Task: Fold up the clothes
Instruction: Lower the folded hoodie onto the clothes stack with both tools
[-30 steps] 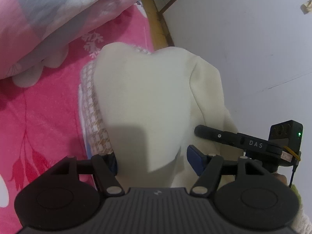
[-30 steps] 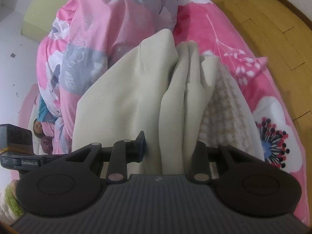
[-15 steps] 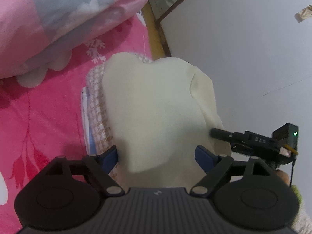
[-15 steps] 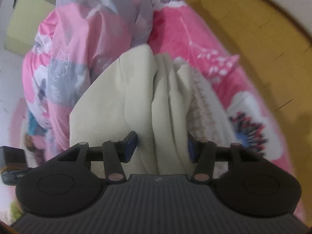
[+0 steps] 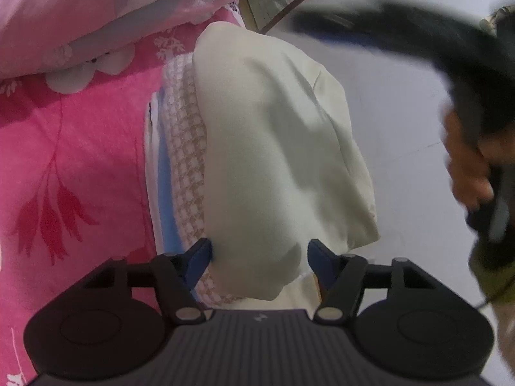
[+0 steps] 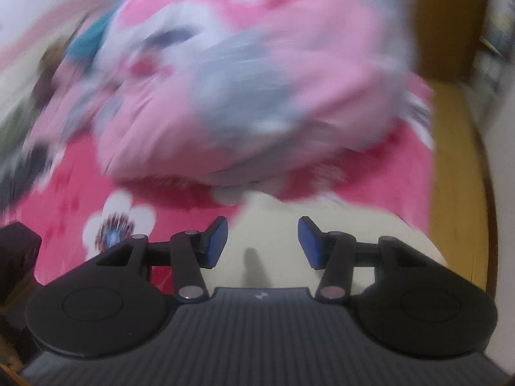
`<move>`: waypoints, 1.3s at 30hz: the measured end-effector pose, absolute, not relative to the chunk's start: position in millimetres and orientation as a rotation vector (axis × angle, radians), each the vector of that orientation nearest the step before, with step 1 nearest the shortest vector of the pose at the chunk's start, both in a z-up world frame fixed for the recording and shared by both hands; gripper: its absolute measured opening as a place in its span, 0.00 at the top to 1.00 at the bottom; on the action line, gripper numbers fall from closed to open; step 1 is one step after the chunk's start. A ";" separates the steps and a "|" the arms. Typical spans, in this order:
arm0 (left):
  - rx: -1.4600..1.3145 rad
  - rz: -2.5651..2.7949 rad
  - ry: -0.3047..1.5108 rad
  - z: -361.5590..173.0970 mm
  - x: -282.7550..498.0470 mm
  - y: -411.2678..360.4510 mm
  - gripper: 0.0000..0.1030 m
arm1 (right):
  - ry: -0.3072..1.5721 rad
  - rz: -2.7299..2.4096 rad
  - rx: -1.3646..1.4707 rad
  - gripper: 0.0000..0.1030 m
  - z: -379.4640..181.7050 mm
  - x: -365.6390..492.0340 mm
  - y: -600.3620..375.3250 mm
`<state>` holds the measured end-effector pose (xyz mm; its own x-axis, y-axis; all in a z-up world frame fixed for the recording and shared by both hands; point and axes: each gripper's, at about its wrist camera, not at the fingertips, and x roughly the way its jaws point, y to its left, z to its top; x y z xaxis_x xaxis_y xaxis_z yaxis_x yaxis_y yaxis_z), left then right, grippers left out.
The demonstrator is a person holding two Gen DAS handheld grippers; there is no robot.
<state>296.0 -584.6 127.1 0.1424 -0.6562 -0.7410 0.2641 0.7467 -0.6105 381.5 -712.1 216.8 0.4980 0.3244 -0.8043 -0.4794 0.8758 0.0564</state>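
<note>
My left gripper (image 5: 259, 259) has its blue-padded jaws spread wide, one on each side of the near end of the cream garment (image 5: 273, 148) without clamping it; the left pad sits just against the cloth's edge. My right gripper (image 6: 262, 241) is likewise apart, hovering over the same cream garment (image 6: 289, 225) with nothing between its pads.

The garment is a smooth, pale cream piece, gathered into a long rounded bundle with soft creases and a folded flap along its right edge. It lies on top of a checked beige-and-white cloth (image 5: 186, 148), which shows as a strip along its left side, with a pale blue and white layer (image 5: 162, 173) peeking out beyond that. All of this rests on the pink floral bedsheet (image 5: 70, 148), near the bed's right edge, with the grey floor (image 5: 402, 103) beyond.

Farther off, a pink and grey quilt (image 5: 96, 9) is heaped up. In the left view a person's hand (image 5: 466, 167) appears blurred at the right, holding something dark.
</note>
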 end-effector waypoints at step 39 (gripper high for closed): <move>0.015 -0.680 1.405 129.7 355.5 -633.4 0.29 | 0.803 -0.202 0.770 0.78 103.1 153.3 -909.2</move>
